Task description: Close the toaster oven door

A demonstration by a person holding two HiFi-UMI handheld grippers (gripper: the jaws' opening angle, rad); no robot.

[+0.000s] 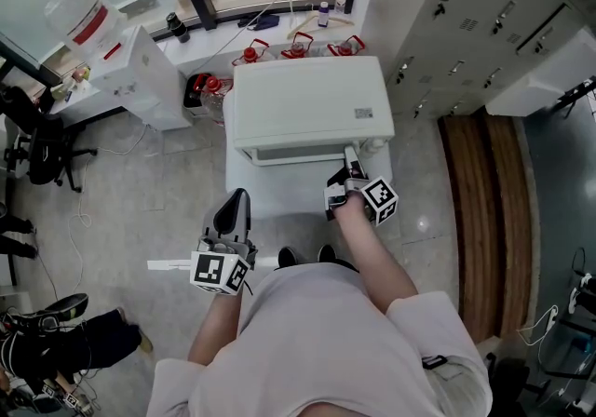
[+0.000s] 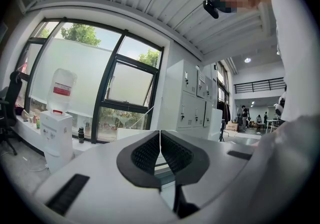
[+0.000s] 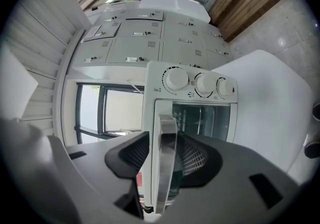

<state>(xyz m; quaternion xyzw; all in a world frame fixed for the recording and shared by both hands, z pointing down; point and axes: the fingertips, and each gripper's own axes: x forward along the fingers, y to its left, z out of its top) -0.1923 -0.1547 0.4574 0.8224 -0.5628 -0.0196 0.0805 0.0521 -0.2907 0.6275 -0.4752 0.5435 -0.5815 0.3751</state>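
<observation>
While the right hand-held gripper (image 1: 352,167) stands open, the shiny metal door handle (image 3: 166,158) of the white toaster oven (image 3: 192,85) sits unclamped between its jaws. The left hand-held gripper (image 1: 237,199) is closed and empty.

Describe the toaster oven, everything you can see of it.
The toaster oven is a white, metal-looking box on a white table. Three round white knobs line one edge of its front. Beside them a glass door, apparently shut, carries a shiny bar handle. The handle stands between the right gripper's open jaws, which do not seem to squeeze it.
</observation>
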